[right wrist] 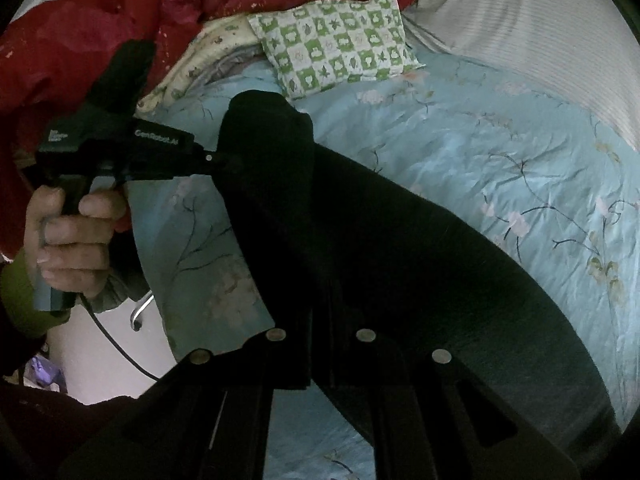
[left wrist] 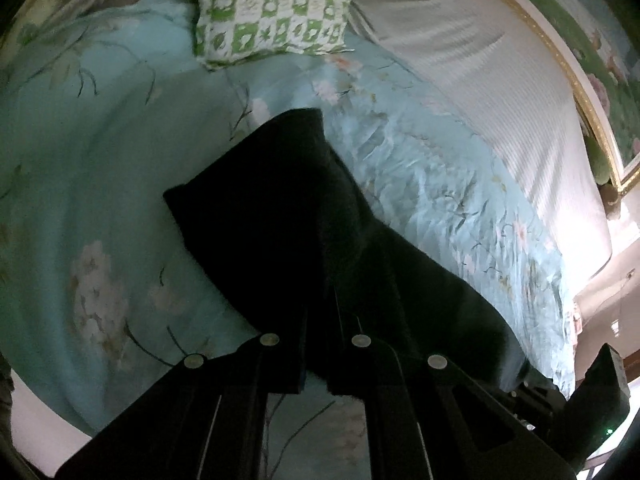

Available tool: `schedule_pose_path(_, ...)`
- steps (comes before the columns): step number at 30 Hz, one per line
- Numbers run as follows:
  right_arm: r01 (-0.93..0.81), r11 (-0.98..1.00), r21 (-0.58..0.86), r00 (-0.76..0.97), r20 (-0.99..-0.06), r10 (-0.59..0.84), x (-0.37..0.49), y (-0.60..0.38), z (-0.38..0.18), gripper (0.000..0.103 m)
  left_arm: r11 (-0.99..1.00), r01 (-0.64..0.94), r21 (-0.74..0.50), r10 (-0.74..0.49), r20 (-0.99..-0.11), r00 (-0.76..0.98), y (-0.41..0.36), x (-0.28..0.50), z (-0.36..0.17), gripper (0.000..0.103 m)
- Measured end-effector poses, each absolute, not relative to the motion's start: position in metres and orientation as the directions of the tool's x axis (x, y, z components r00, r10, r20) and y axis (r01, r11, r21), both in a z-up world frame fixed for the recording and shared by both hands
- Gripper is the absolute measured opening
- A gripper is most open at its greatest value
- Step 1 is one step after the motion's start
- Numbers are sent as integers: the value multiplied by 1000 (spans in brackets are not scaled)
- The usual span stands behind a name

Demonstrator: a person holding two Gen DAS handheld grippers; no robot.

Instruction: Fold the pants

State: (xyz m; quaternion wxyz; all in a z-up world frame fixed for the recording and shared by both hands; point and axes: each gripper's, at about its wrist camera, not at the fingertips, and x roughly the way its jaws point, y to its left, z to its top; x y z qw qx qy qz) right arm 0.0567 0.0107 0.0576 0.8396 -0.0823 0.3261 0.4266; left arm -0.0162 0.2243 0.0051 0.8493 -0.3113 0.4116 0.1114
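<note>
Left wrist view: our left gripper [left wrist: 316, 360] is pinched on the black pants [left wrist: 288, 208], fabric running up from the jaws over the light-blue floral bedspread [left wrist: 100, 152]. Right wrist view: our right gripper [right wrist: 320, 356] is clamped on another part of the pants [right wrist: 360, 232], cloth draped between the two. Left gripper [right wrist: 216, 158] shows there too, biting the pants' edge, left hand [right wrist: 72, 240] on its handle. Green checked pillow [left wrist: 276, 8] sits beyond the pants.
</note>
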Motion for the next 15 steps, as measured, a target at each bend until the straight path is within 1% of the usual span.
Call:
schedule_pose_path(6,-765,631,127,422,-641,641,56,17,50,6,765,-454,-456,-70,-760,646,233,-18,-7,5)
schedule_pose_path(8,-763,633,130,415,-652,635,57,19,48,9,763,-454,-460,-69,-756,651,235,-18,-10,5)
schedule_pose_path(11,-764,634,122,414,-661,626,55,21,47,10,762,-453,-463,-71,-755,652,238,-19,-15,6)
schedule_pose_path(13,-765,632,120,410,-667,622,54,22,47,12,767,-459,-449,-59,-761,646,239,-21,-16,8)
schedule_pose_path(14,-766,632,120,408,-668,622,54,22,47,12,768,-463,-443,-55,-765,642,239,-22,-16,12)
schedule_pose_path(15,-766,631,123,405,-670,623,53,21,47,15,768,-466,-440,-51,-767,640,240,-25,-15,15)
